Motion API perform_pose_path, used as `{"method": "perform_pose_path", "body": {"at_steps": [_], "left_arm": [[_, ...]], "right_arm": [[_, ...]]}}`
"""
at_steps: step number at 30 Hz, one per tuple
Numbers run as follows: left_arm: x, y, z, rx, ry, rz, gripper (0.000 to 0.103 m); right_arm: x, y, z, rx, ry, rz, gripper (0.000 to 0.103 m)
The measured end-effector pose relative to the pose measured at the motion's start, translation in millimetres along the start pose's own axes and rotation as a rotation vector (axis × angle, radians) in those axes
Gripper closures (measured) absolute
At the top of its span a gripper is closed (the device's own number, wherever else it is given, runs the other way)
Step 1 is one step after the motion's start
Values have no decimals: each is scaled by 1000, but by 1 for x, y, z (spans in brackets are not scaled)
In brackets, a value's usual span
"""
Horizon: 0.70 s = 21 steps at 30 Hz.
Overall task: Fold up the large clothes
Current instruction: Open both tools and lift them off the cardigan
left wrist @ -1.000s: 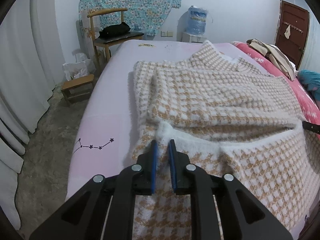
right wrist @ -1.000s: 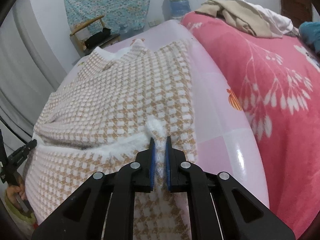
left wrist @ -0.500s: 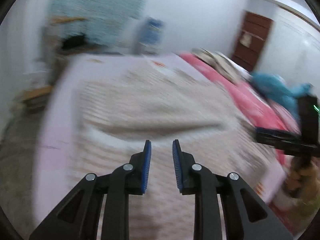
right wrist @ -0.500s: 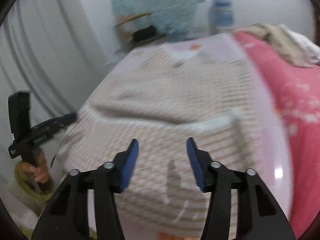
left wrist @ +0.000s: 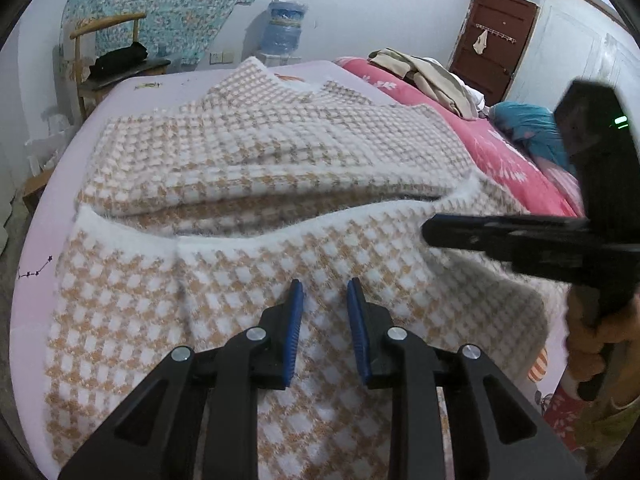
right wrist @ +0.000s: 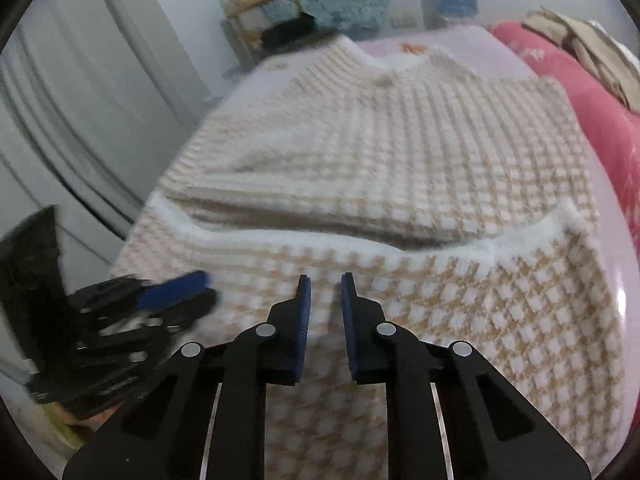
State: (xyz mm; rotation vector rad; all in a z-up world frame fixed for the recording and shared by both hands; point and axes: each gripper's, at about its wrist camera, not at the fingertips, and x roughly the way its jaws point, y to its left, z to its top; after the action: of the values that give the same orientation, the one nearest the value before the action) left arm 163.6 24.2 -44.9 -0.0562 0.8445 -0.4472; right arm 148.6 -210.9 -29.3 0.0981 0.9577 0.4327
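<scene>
A fuzzy tan-and-white checked sweater (left wrist: 260, 152) (right wrist: 400, 152) lies spread on the bed, its lower part folded up so the white-trimmed hem (left wrist: 280, 236) runs across the middle. My left gripper (left wrist: 325, 282) hovers over the near half, jaws a little apart with nothing between them. My right gripper (right wrist: 326, 278) also hangs above the near half; its jaws are closing on empty air. Each gripper shows in the other's view: the right gripper (left wrist: 500, 240) at the right edge, held by a hand, and the left gripper (right wrist: 176, 296) blurred at the lower left.
The bed has a lavender sheet (left wrist: 132, 92) and a pink quilt (left wrist: 500, 152) on the right with a pile of beige clothes (left wrist: 424, 76). A wooden chair (left wrist: 108, 52), a water dispenser (left wrist: 284, 28) and a brown door (left wrist: 496, 40) stand beyond. Grey curtains (right wrist: 80, 80) hang at the left.
Both grippers have let go of the white hem, which now lies on the sweater, and drawn in toward the middle of the near half. The right jaws spread wide, then narrowed.
</scene>
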Motion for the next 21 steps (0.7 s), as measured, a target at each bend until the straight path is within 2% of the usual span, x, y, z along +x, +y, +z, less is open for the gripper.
{"method": "perform_pose_path", "body": {"at_steps": [3,6,9,12,13,15,16,18,21], "left_arm": [[-1,-3,-4,-8,0,-7,80],[-3,-6,-7,3,-3,0,80],[-11,-12,-7,26,-3,30,81],[-39,-24,-10,71,-60,-59,82],[-46,-30,-13,95,-57,-111,82],[-49,-37,-22,117,-26,-148,82],[-45,-39,-26,117,-1,-147,82],[-29,-39,-39,110,57,-94,80],[-25,-37,-41,78,47,-94,79]], "right_arm": [[-10,12,-1,-32,-18,41,87],[13,13,-6,-47,41,-11,88],[24,4,-8,-19,28,12,90],[23,4,-8,-21,29,-6,90],[23,5,-9,-29,28,-13,90],[23,4,-7,-19,30,-11,90],[23,2,-6,-12,31,-7,90],[25,2,-5,-5,32,2,90],[11,8,-6,-7,20,-5,87]]}}
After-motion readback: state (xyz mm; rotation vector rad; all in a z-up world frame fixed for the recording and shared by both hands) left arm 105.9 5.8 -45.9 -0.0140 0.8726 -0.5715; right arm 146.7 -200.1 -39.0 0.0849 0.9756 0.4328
